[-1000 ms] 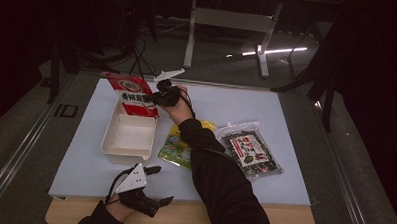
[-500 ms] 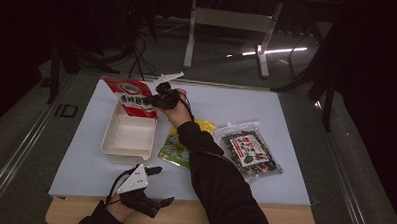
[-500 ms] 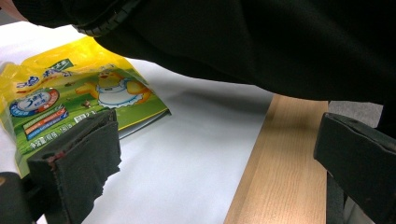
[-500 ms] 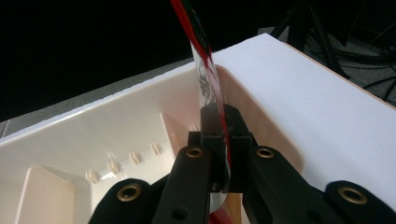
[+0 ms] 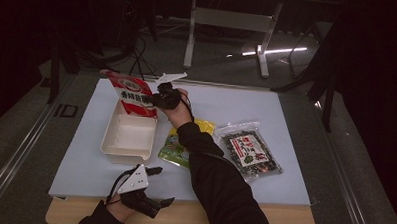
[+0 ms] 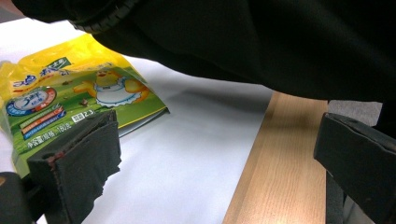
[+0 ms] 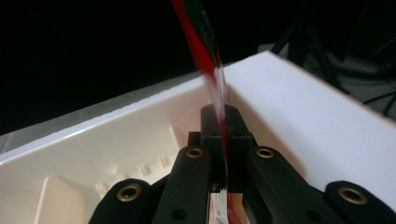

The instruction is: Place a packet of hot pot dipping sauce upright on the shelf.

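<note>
We see the flat red-and-white printed snack packet (image 5: 133, 95) standing on edge between the jaws of the right gripper (image 5: 159, 98), over the far end of the cream plastic rectangular tray (image 5: 128, 138). It is thin and glossy, with a white label panel and dark lettering. The right gripper's jaws are pinched tight on the packet's edge (image 7: 215, 100). Our left gripper (image 5: 156, 185) rests at the table's near edge, jaws wide apart and holding nothing, near the green-and-yellow snack bag (image 6: 70, 100).
</note>
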